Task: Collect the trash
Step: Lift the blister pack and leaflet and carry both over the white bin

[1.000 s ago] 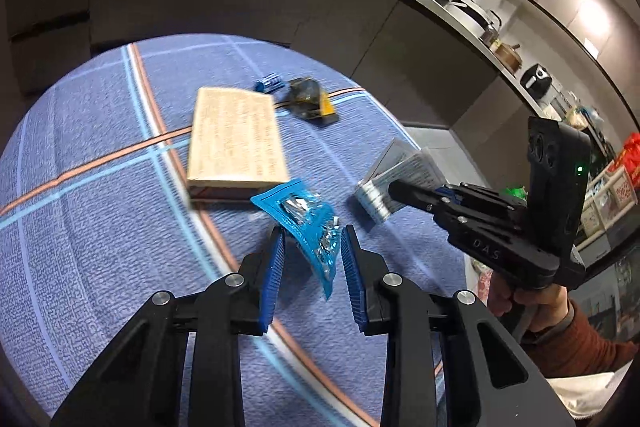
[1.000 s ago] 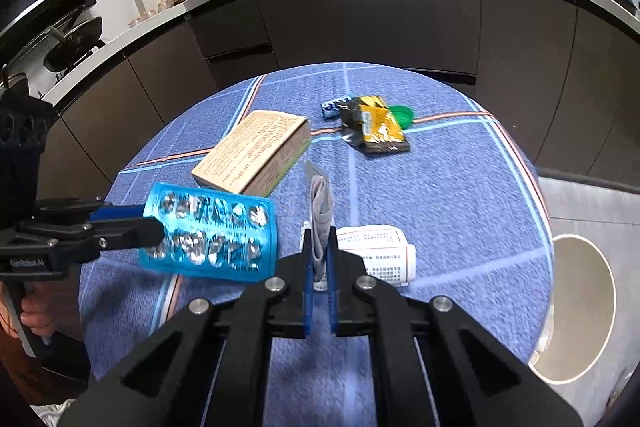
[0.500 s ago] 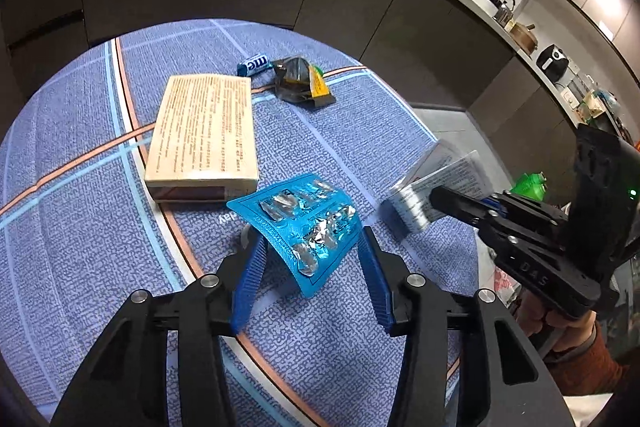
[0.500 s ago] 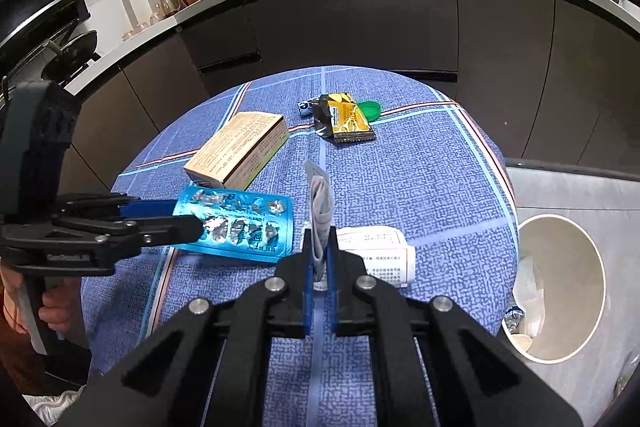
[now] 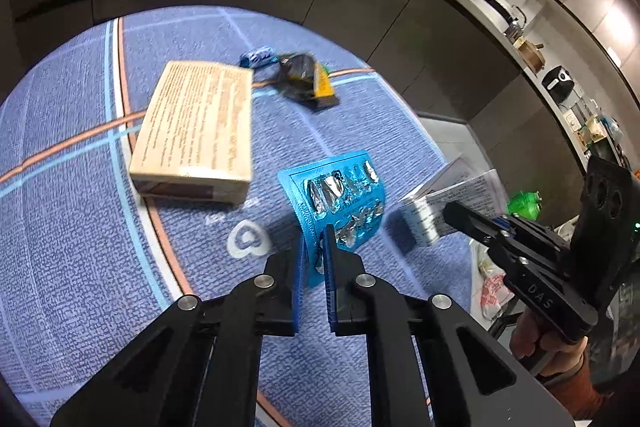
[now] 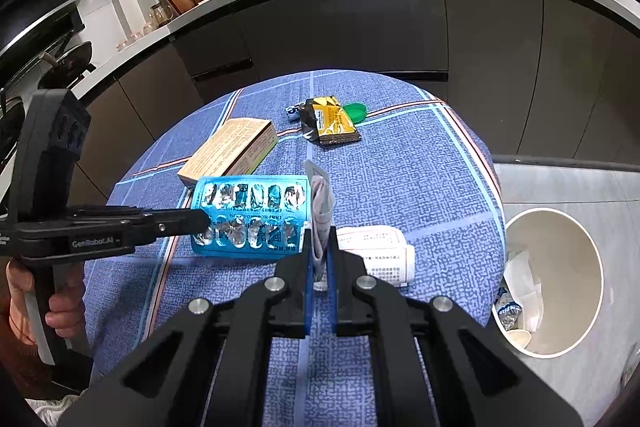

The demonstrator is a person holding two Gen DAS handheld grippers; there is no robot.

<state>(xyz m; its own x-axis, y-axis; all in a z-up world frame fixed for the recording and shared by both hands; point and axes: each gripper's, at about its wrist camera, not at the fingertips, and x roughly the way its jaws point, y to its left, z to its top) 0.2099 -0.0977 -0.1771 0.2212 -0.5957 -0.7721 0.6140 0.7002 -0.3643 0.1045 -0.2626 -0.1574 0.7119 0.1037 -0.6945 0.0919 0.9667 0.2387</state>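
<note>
My left gripper (image 5: 314,247) is shut on a blue used blister pack (image 5: 340,195) and holds it above the blue tablecloth; the pack also shows in the right wrist view (image 6: 250,221). My right gripper (image 6: 318,251) is shut on a folded grey-white paper leaflet (image 6: 322,207), also seen in the left wrist view (image 5: 452,199). A second folded leaflet (image 6: 376,253) lies on the table just right of my right gripper. A white bin (image 6: 554,283) with trash inside stands on the floor at the right.
A tan cardboard box (image 6: 230,157) lies on the round table (image 6: 420,179). A black-and-yellow wrapper (image 6: 330,125), a small blue wrapper (image 5: 256,58) and a green cap (image 6: 356,111) lie at the far side. Dark cabinets surround the table.
My left gripper was open around the blister pack half a second ago; now it has closed on it and lifted it. My right gripper still holds the leaflet, now raised higher.
</note>
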